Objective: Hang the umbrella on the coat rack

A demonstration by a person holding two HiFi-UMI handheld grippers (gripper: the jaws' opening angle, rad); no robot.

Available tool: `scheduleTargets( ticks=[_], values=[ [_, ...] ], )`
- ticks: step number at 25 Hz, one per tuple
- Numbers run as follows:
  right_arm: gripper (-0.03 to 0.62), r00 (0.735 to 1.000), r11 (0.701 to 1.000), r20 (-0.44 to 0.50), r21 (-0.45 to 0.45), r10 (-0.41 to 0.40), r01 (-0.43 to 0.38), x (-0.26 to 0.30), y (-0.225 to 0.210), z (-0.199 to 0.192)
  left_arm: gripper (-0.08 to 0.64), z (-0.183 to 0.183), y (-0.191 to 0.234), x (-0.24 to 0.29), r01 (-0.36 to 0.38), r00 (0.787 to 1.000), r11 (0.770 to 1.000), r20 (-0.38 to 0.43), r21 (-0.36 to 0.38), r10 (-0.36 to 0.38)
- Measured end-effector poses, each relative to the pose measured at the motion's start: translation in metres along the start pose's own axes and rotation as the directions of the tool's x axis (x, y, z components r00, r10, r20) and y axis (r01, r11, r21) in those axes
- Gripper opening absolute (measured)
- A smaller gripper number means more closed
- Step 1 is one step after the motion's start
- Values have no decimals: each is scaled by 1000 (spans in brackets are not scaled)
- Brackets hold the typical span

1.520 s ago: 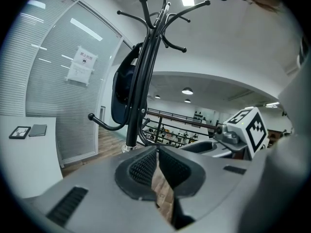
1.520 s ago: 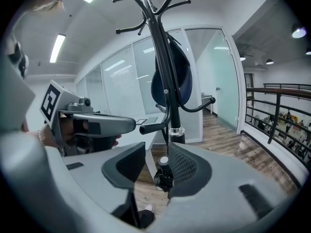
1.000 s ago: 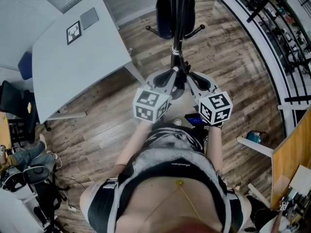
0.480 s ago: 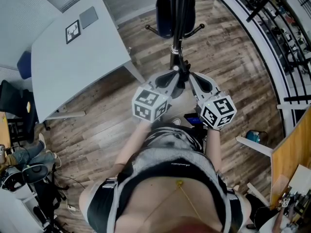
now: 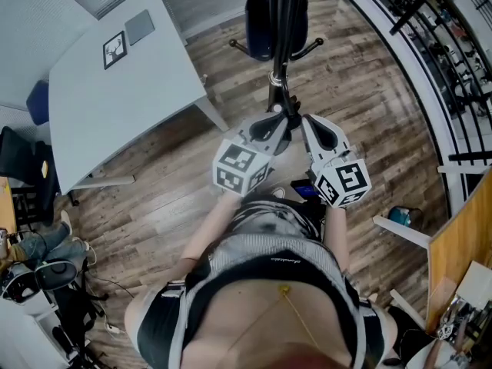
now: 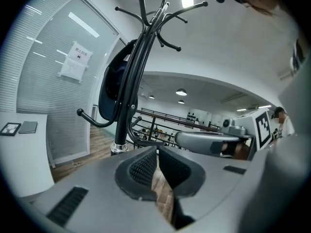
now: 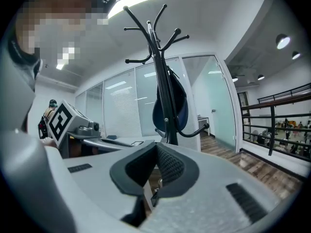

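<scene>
right gripper (image 7: 156, 152) has closed, empty, before the black coat rack (image 7: 163, 86).

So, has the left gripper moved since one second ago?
No, hardly: in the head view the left gripper keeps the same place beside the coat rack pole.

Left tool (image 5: 278, 121) and right tool (image 5: 306, 123) reach side by side toward the coat rack (image 5: 286, 52) above wooden floor (image 5: 361, 75).
</scene>
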State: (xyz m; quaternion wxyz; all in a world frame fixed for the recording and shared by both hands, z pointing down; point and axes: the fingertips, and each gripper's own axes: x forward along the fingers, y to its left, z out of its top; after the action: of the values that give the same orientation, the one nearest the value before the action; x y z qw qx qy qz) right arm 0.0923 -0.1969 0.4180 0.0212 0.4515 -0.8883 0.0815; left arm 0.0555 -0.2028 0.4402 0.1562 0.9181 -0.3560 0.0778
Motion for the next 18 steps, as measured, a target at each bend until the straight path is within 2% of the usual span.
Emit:
scheduleTargets(
  ticks=[18],
  values=[
    [3,999,1000,-53,-28,6,-7,5,9,-8,14,10,-8,0,14,999,1000,44,26,-15]
  ],
)
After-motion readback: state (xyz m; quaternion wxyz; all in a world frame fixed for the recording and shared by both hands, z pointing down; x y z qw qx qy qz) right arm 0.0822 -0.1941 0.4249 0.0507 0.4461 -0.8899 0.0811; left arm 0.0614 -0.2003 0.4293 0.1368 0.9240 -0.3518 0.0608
